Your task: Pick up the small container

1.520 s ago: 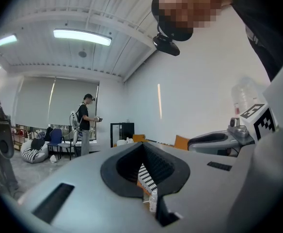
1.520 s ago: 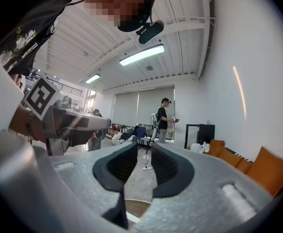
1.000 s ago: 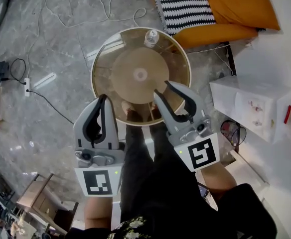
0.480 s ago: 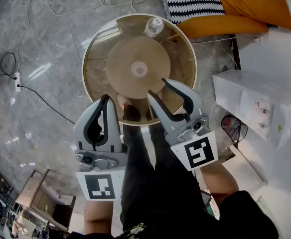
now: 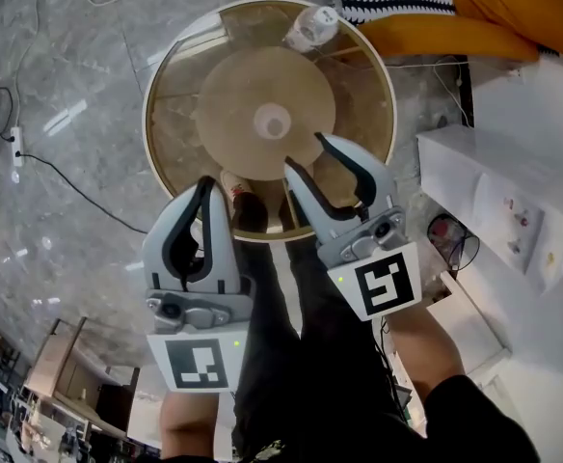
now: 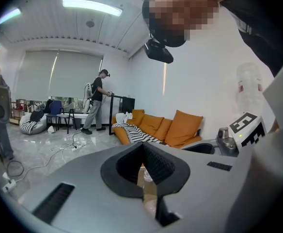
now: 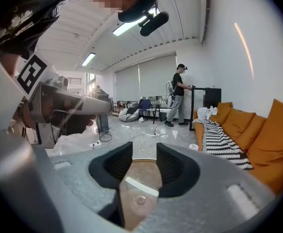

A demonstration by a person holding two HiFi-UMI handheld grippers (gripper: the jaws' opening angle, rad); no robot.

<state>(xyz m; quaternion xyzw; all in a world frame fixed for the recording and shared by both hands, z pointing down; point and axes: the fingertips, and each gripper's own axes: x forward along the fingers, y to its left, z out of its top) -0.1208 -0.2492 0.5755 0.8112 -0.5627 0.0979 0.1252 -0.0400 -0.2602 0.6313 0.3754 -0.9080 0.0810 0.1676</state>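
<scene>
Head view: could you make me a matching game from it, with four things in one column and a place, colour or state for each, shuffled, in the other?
Things:
1. small container
2. left gripper
3. right gripper
4. sofa cushion

Descriptions:
A. jaws apart, nothing between them
B. orange
C. at the far edge of the round table
D. jaws together

Pairs: 1-C, 2-D, 3-A, 4-B.

Note: the right gripper's jaws have just been opening.
</scene>
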